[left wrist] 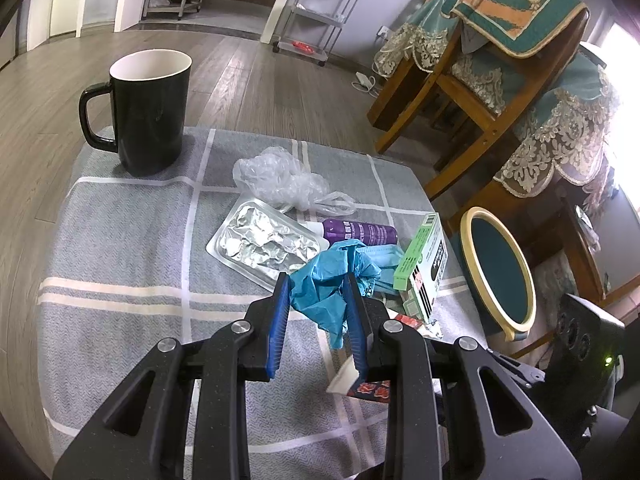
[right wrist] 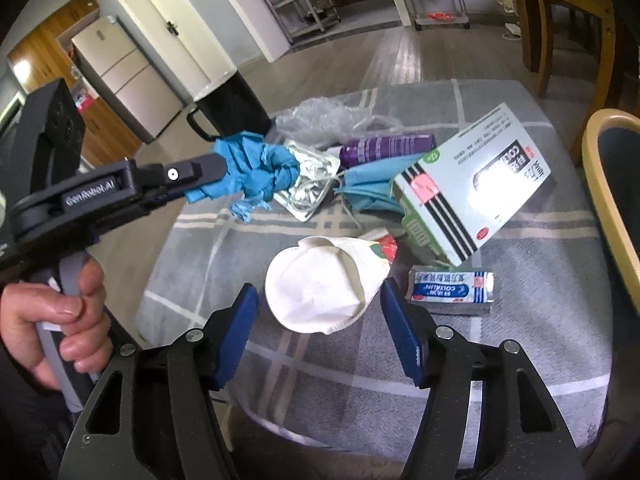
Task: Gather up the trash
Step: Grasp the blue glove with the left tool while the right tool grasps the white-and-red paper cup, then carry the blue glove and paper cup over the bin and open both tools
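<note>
My left hand-held gripper [left wrist: 316,292] has its blue pads pinched on the crumpled blue plastic glove [left wrist: 324,280], lifted off the grey checked counter [left wrist: 120,248]. Next it goes to the teal, cream-rimmed bin [left wrist: 500,268] (just beside the counter). My right hand-held gripper [right wrist: 316,312] spreads wide around the crushed white paper cup [right wrist: 320,284].

A home living-dining room, fridge [right wrist: 120,76], wooden dining chairs [left wrist: 472,92] with lace covers, plank floor [left wrist: 248,76]
</note>
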### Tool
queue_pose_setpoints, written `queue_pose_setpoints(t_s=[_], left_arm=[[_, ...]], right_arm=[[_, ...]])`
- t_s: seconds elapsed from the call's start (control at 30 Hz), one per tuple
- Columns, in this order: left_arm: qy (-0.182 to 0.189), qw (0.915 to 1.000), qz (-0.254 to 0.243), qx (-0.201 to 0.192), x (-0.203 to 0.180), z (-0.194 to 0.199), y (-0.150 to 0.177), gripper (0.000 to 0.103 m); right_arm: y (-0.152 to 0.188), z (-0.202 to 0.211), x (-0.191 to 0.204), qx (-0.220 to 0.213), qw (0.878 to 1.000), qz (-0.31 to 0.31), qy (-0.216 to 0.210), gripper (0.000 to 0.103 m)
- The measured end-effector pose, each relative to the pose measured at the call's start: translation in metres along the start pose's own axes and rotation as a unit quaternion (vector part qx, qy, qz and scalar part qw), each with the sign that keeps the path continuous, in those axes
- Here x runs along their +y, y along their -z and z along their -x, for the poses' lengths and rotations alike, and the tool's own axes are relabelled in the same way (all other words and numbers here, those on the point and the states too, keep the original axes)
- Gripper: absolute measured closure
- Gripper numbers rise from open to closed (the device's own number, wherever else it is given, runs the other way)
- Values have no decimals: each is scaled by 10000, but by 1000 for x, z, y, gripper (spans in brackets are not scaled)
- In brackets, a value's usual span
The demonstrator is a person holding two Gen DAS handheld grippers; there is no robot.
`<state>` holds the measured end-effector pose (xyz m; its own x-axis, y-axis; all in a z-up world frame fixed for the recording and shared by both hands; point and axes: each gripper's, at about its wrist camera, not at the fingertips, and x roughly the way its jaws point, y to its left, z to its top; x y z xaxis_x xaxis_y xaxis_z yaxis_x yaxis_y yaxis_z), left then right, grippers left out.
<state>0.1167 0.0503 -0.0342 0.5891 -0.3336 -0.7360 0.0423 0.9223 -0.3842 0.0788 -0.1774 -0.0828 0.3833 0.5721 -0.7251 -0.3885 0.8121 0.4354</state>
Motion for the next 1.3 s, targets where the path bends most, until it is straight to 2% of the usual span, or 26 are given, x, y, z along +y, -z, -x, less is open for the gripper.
queue_pose_setpoints(t_s=[0.13, 0.2, 0.27, 0.4, 0.5, 0.57, 0.67, 0.87, 0.93, 1.0, 1.1, 1.3], left_arm=[[12, 10000, -13, -8, -1, 0, 0, 77], [21, 10000, -15, -5, -2, 0, 0, 77], [25, 10000, -20, 2, -2, 0, 0, 77], [23, 10000, -28, 14, -3, -2, 0, 77], [16, 10000, -40, 25, -3, -2, 0, 77], [10, 10000, -45, 32, -4, -3, 1, 77], [16, 10000, -50, 56, -5, -4, 1, 77], [26, 9999, -62, 80, -4, -6, 2, 77], [24, 9999, -61, 81, -4, -6, 2, 77], [23, 9999, -61, 79, -4, -6, 2, 77], [11, 10000, -49, 73, -3, -6, 1, 77], [24, 9999, -102, 24, -7, -3, 1, 77]], right_arm=[[-2, 5, -3, -96, 9999, -63, 0, 39], [-3, 7, -5, -127, 9999, -77, 14, 44], [-5, 6, -5, -96, 9999, -58, 32, 74], [-5, 4, -7, -91, 9999, -42, 38, 73], [-4, 2, -9, -31, 9998, -146, 97, 60], [-3, 0, -13, -10, 9996, -251, 139, 55], [-3, -1, -12, 0, 9995, -232, 193, 53], [4, -15, 3, 194, 9979, 201, 584, 53], [5, -19, 4, 217, 9969, 282, 709, 57], [5, -19, 2, 196, 9966, 277, 747, 70], [4, -13, 3, 125, 9964, 312, 778, 82], [-2, 5, 5, -106, 9960, 380, 805, 89]])
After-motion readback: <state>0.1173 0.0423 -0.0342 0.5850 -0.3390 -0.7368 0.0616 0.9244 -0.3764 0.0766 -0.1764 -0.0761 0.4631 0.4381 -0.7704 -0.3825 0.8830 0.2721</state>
